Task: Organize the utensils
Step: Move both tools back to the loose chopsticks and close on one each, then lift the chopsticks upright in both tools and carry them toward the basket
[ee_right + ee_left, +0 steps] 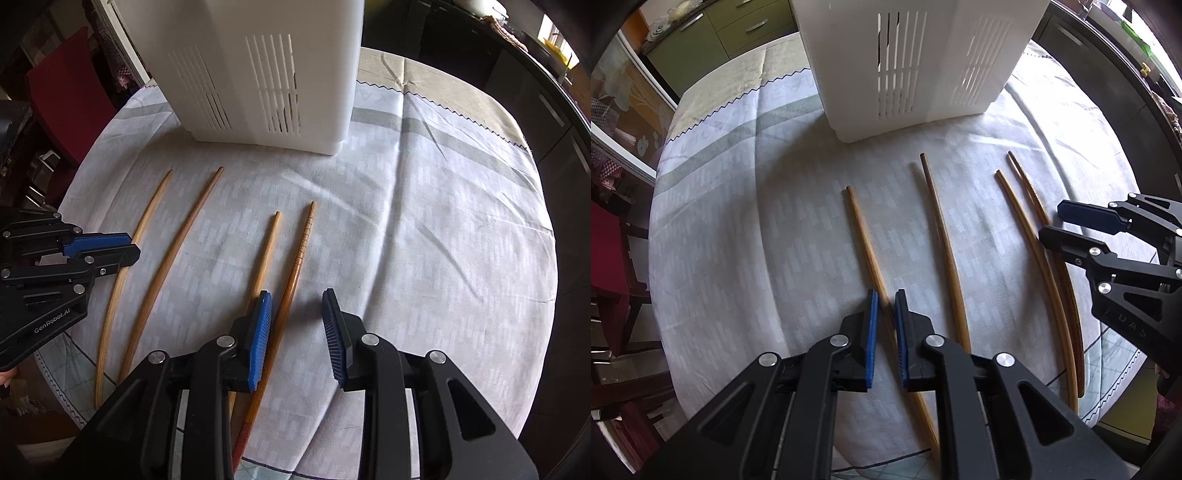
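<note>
White slotted holder (916,62) — contents hidden; four chopsticks (943,236) outside

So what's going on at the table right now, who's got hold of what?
Four chopsticks lie side by side on the tablecloth in front of a white slotted holder; none is lifted yet. The left gripper is shut on the leftmost chopstick, which lies flat on the cloth. The right gripper is down over the rightmost, ridged chopstick, which sits between its fingers near the left pad; whether the pads touch it is unclear. The two middle chopsticks are untouched.
</note>
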Available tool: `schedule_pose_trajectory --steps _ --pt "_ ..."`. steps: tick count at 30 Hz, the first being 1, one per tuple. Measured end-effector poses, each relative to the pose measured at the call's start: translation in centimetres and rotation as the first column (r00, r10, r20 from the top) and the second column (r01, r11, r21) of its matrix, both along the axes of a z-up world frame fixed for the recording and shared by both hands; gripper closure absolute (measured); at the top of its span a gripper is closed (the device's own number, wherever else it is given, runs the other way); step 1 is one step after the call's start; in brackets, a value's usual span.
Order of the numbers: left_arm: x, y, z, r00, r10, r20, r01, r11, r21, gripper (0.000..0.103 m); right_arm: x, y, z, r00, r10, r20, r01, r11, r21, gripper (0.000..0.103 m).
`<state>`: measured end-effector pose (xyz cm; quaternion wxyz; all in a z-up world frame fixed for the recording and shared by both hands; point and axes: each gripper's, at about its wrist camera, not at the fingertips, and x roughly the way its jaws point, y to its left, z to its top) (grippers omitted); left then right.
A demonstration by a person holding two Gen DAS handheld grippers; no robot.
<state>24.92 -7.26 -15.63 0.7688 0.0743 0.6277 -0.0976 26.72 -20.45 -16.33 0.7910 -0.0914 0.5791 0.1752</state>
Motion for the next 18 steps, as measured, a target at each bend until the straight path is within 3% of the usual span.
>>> schedule_pose_trajectory --steps 4,6,7,12,14,16,18 --pt "0.7 -0.2 -0.1 1.000 0.011 -0.017 -0.011 1.000 0.012 0.090 0.2 1.5 -0.3 1.000 0.006 0.016 -0.005 0.999 -0.047 0.072" --pt "1.0 -0.2 -0.1 0.999 0.033 -0.025 -0.033 0.999 0.028 0.083 0.2 1.9 -0.4 1.000 0.004 0.018 -0.003 0.998 -0.062 0.074" --pt "1.3 -0.1 -0.1 0.999 0.047 -0.028 -0.046 0.998 0.032 0.078 0.3 2.1 -0.5 1.000 -0.001 0.014 0.001 0.998 -0.059 0.077" --pt "1.9 0.4 -0.1 0.996 0.084 -0.044 -0.083 0.996 0.024 0.077 0.4 2.9 -0.6 1.000 -0.004 -0.001 0.003 0.999 -0.048 0.088" --pt "2.0 0.3 -0.1 0.995 0.087 -0.048 -0.086 0.996 0.021 0.083 0.5 3.3 -0.6 1.000 -0.002 -0.012 0.001 0.999 -0.041 0.094" --pt "2.0 -0.1 -0.2 0.996 0.077 -0.054 -0.077 0.997 0.015 0.095 0.3 3.6 -0.7 1.000 -0.002 -0.016 0.001 0.999 -0.038 0.096" --pt "2.1 -0.5 -0.1 0.996 0.073 -0.049 -0.072 0.997 0.026 0.095 0.4 3.7 -0.7 1.000 -0.007 -0.020 0.006 1.000 -0.030 0.096"
